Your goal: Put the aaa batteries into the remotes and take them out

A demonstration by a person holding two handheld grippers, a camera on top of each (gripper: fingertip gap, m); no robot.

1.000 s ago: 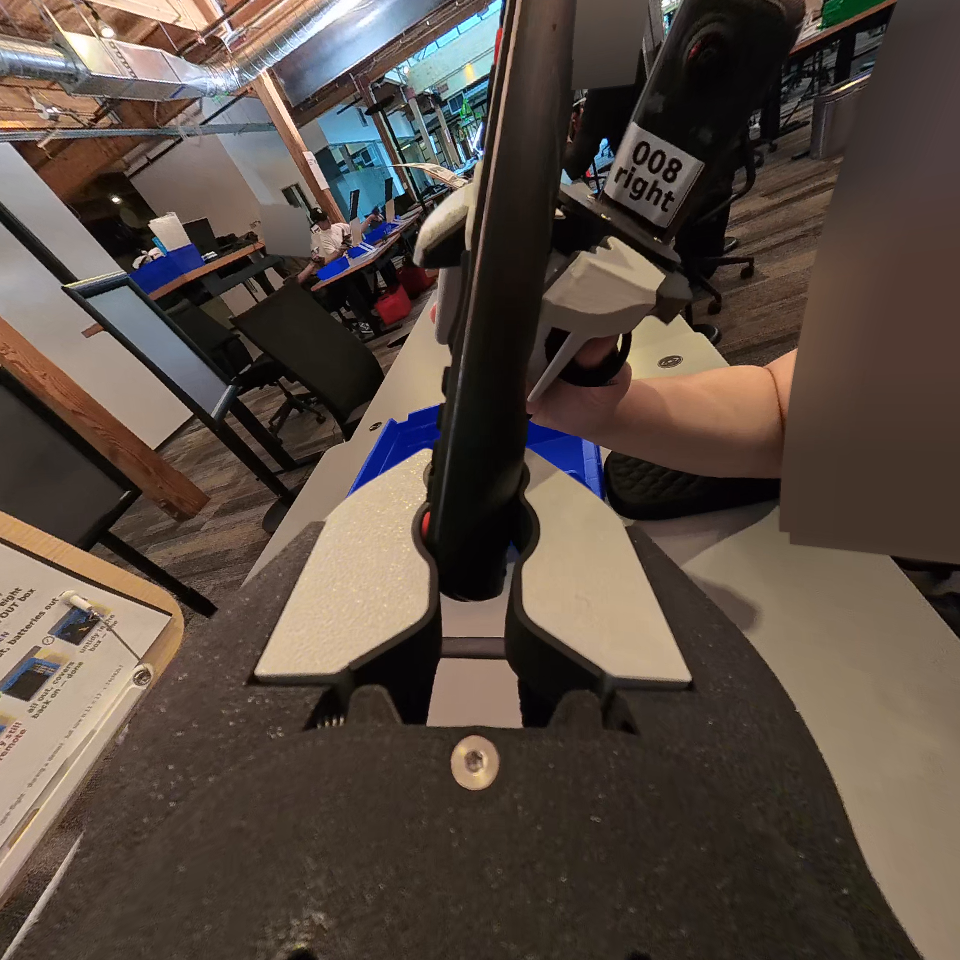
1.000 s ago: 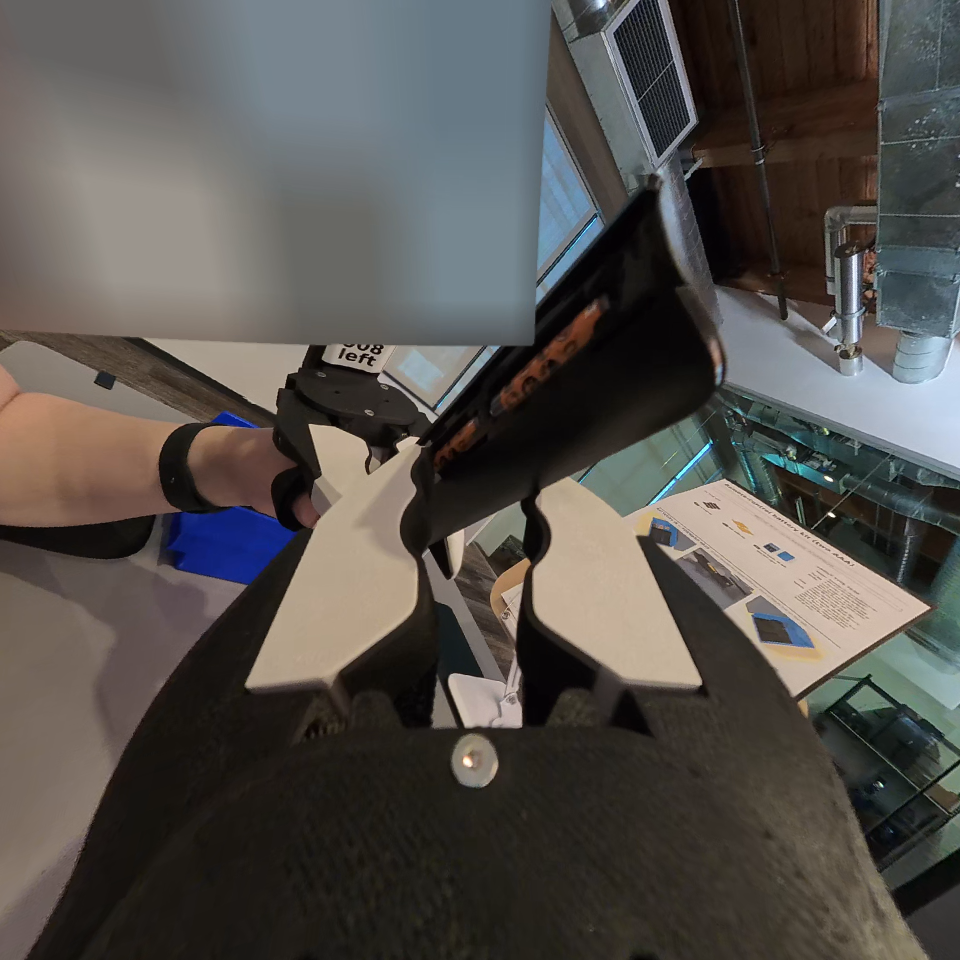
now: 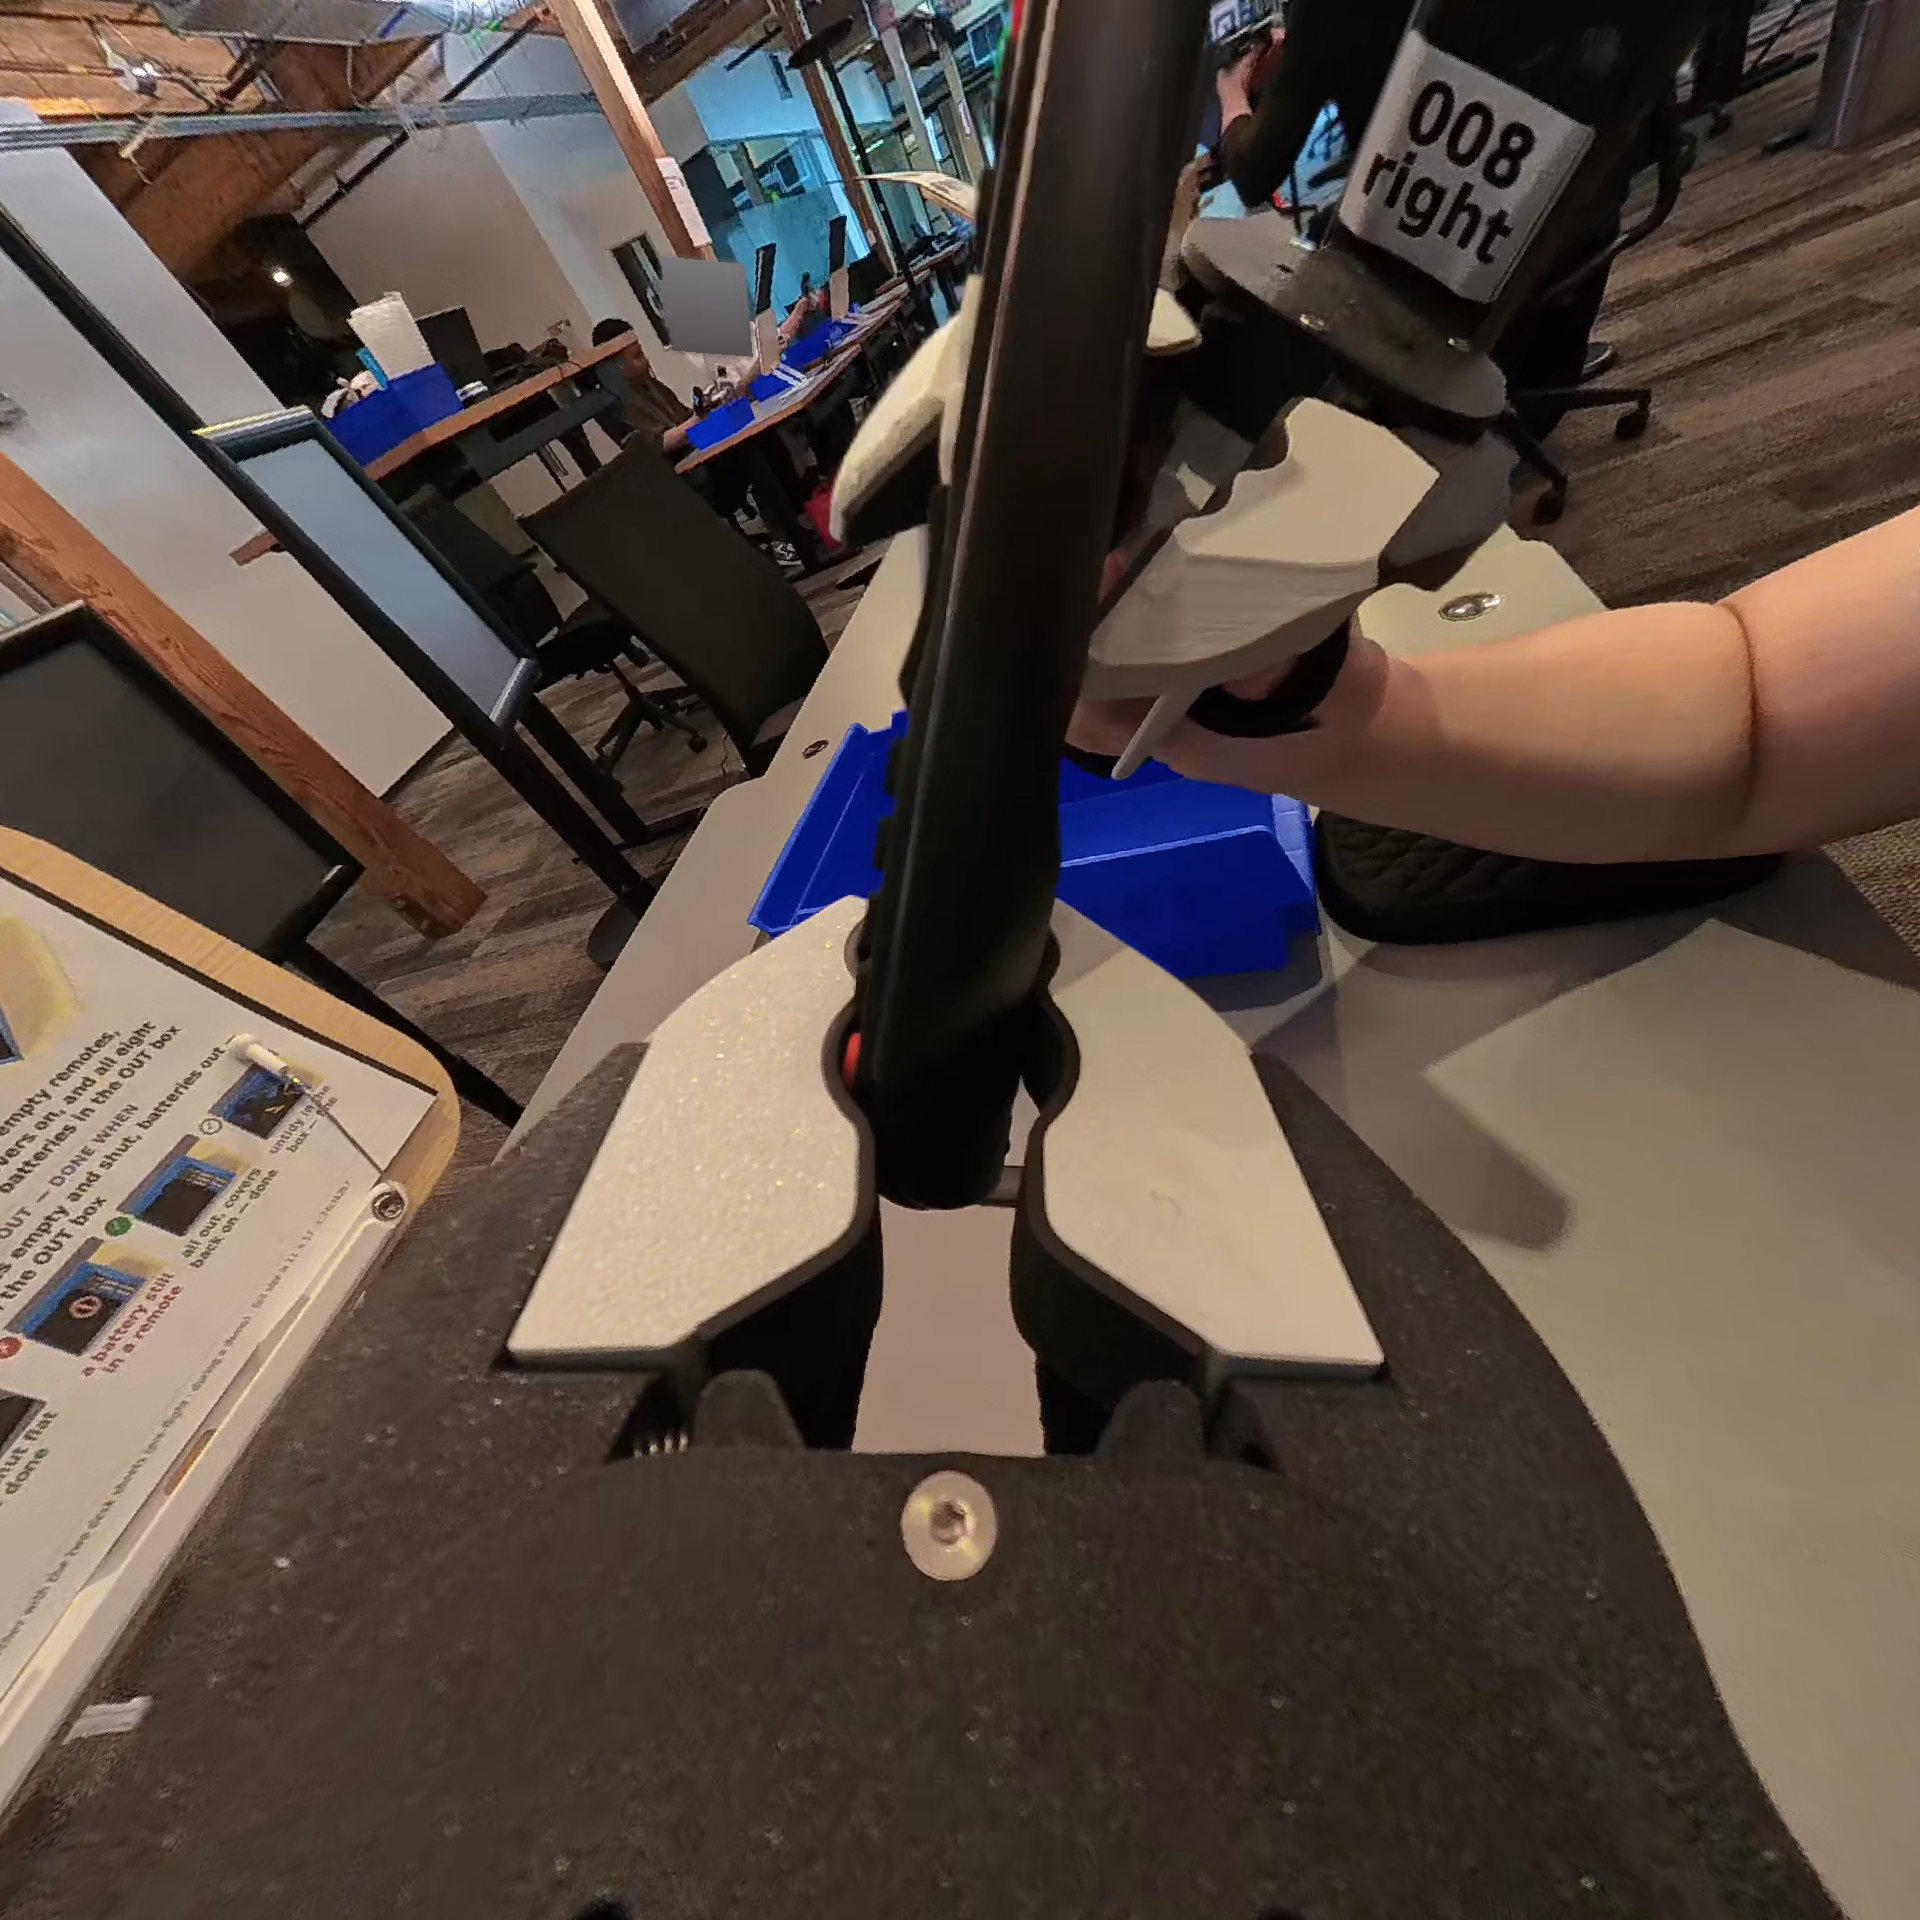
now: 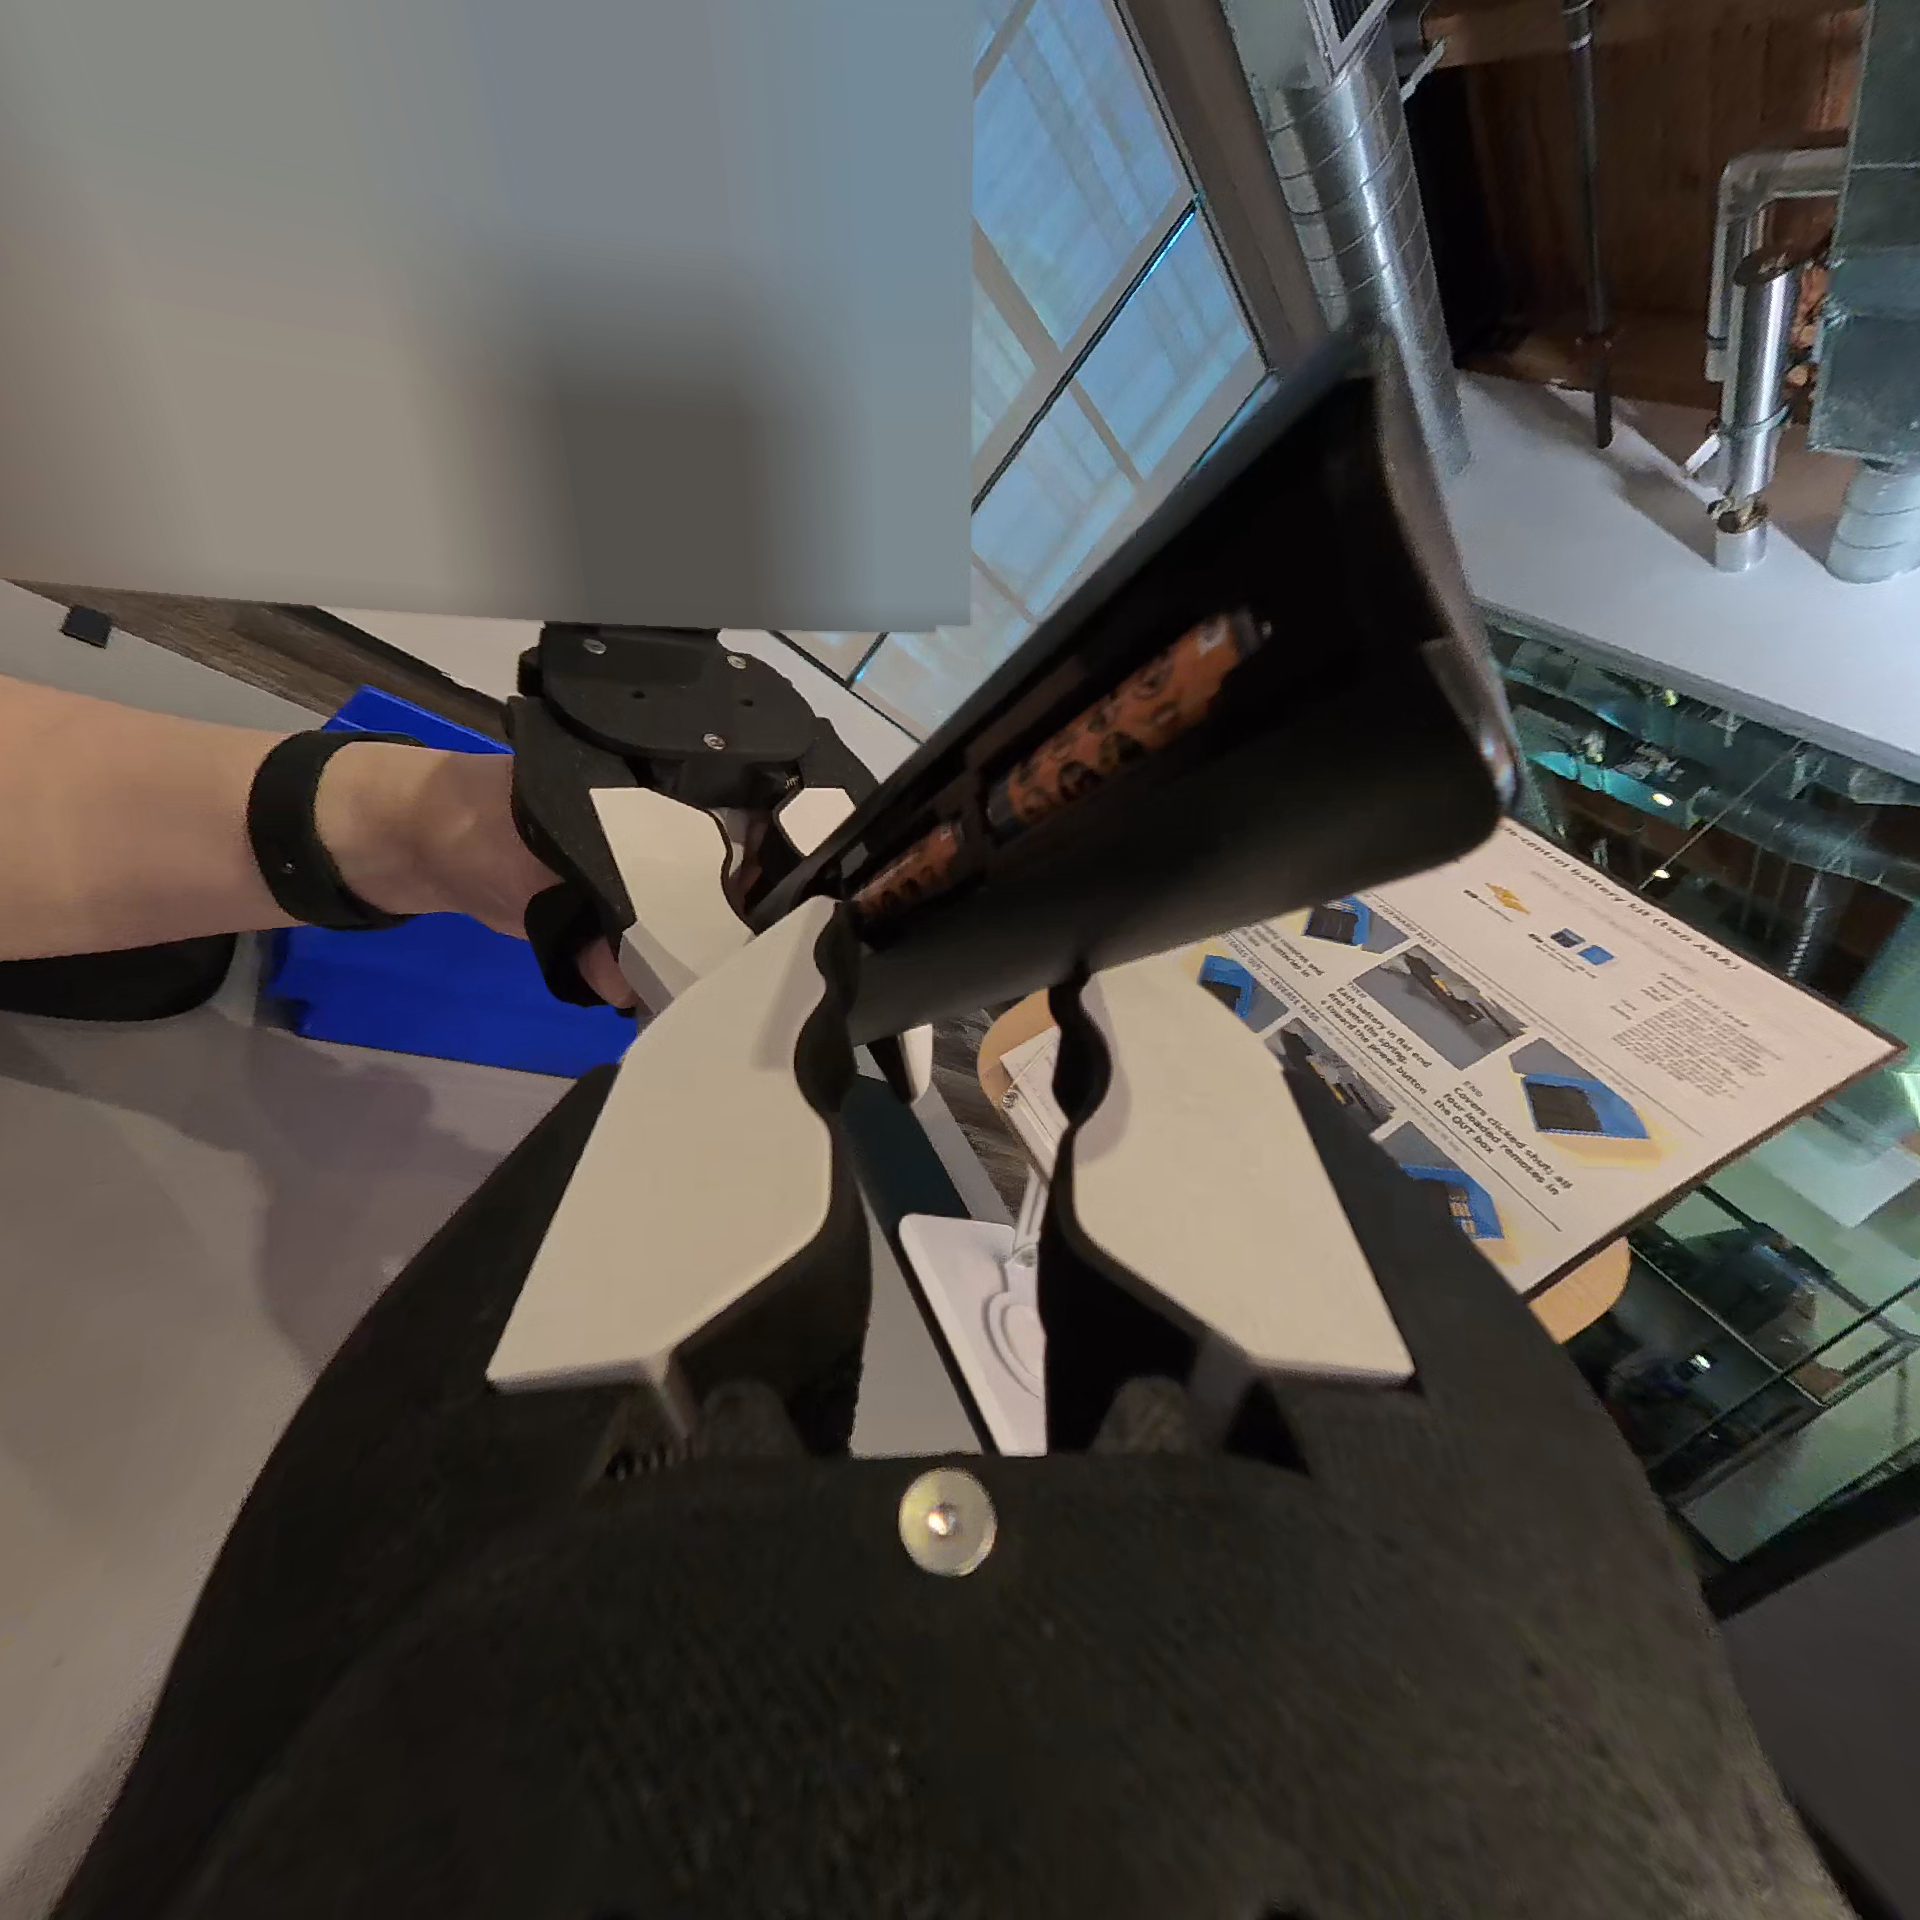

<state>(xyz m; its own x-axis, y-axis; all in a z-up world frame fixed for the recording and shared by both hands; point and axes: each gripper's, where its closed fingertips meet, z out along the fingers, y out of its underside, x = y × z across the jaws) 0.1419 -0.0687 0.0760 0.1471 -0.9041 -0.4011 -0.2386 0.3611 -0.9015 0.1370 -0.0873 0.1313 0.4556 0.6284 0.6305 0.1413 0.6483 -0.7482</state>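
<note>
In the left wrist view, an instruction sheet (image 3: 156,1195) on a wooden board is lying at about nine o'clock, off the edge of the grey table (image 3: 1662,1247). The left gripper (image 3: 951,1091) is clamping the lower end of a black remote (image 3: 997,644), its jaws drawn in tight against the rounded body, and the remote is rising steeply toward twelve o'clock, clear of the table. A blue bin (image 3: 1174,862) is sitting just behind it on the table. At about one o'clock, the right gripper (image 3: 1039,468) is closing on the same remote farther up, a person's hand (image 3: 1226,707) working its trigger.

In the right wrist view, the left gripper is showing at ten o'clock with a hand on it. The right gripper (image 4: 951,997) is pinching the remote's edge between its jaws, and the open battery bay is facing the camera with two orange-and-black AAA batteries (image 4: 1081,758) lying end to end inside; no cover is visible on it.

The remote is looking like a light, stiff plastic shell with a smooth, curved back, so it is likely slipping or twisting easily under a narrow pinch. Holding it across the side edges near the end, as both grippers are doing, is probably safest. The batteries are small, hard and smooth, likely spring-loaded; prying at a free end seems best, though they may roll.
</note>
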